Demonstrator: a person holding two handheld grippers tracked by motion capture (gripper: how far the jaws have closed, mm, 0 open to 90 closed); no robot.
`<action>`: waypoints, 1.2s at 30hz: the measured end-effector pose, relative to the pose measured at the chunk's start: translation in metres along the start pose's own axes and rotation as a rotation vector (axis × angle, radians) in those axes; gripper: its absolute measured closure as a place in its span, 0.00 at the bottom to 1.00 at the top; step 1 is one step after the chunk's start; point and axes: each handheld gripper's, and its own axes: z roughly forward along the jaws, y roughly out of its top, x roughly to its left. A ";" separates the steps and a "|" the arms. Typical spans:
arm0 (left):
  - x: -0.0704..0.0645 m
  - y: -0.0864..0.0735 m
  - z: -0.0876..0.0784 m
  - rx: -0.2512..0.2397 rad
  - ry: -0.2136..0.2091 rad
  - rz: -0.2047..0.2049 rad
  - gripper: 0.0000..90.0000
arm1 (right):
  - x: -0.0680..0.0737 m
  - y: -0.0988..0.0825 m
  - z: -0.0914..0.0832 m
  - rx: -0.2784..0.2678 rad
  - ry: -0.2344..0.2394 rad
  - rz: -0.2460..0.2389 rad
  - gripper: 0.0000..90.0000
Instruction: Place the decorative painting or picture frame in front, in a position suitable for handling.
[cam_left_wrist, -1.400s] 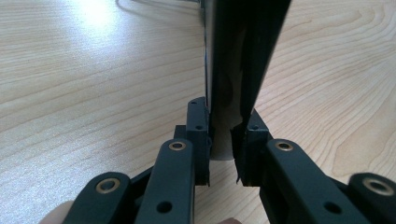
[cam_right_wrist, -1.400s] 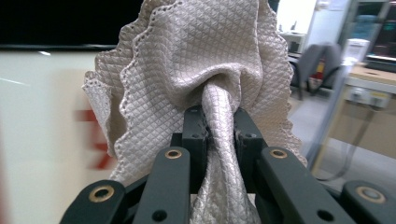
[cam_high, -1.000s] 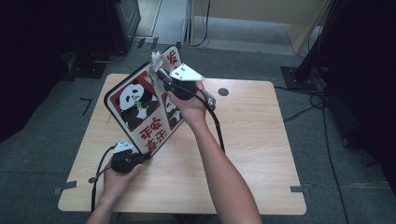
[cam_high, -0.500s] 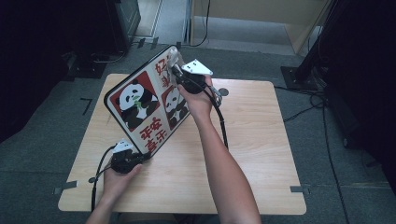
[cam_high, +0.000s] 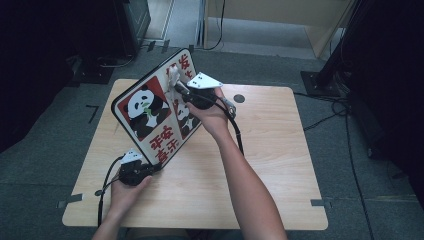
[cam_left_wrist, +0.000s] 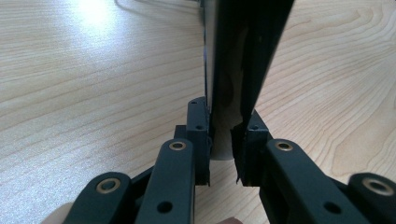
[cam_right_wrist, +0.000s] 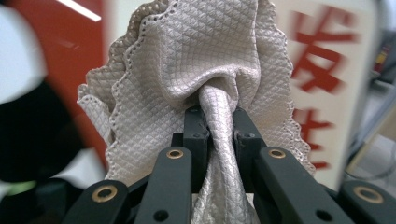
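A panda board (cam_high: 150, 115) with red characters stands tilted on edge on the wooden table (cam_high: 270, 150). My left gripper (cam_high: 150, 169) is shut on its lower corner; in the left gripper view the board's dark edge (cam_left_wrist: 229, 70) runs up from between the jaws of my left gripper (cam_left_wrist: 223, 149). My right gripper (cam_high: 176, 86) is shut on a beige quilted cloth (cam_high: 173, 76) and holds it against the upper part of the board's face. In the right gripper view the cloth (cam_right_wrist: 187, 60) bunches out above my right gripper (cam_right_wrist: 218, 122), with red characters (cam_right_wrist: 322, 60) behind.
A small dark hole (cam_high: 239, 98) marks the table's far side. Dark equipment (cam_high: 125, 25) and stands (cam_high: 340, 55) sit on the floor beyond the table. Cables (cam_high: 345, 110) trail on the floor at the right. The table's right half lies bare.
The right gripper with the cloth has slid a short way up and toward the far end of the board's face. The left gripper and the board have stayed put.
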 end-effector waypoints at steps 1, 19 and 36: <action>0.000 0.000 0.000 0.000 -0.001 0.000 0.88 | -0.004 -0.002 0.001 -0.007 -0.016 0.014 0.89; 0.000 0.000 0.000 0.002 -0.001 0.004 0.89 | 0.009 -0.037 -0.006 0.033 0.074 0.020 0.88; 0.000 0.000 0.000 0.004 -0.007 0.006 0.89 | -0.030 -0.047 0.007 0.050 -0.113 0.107 0.87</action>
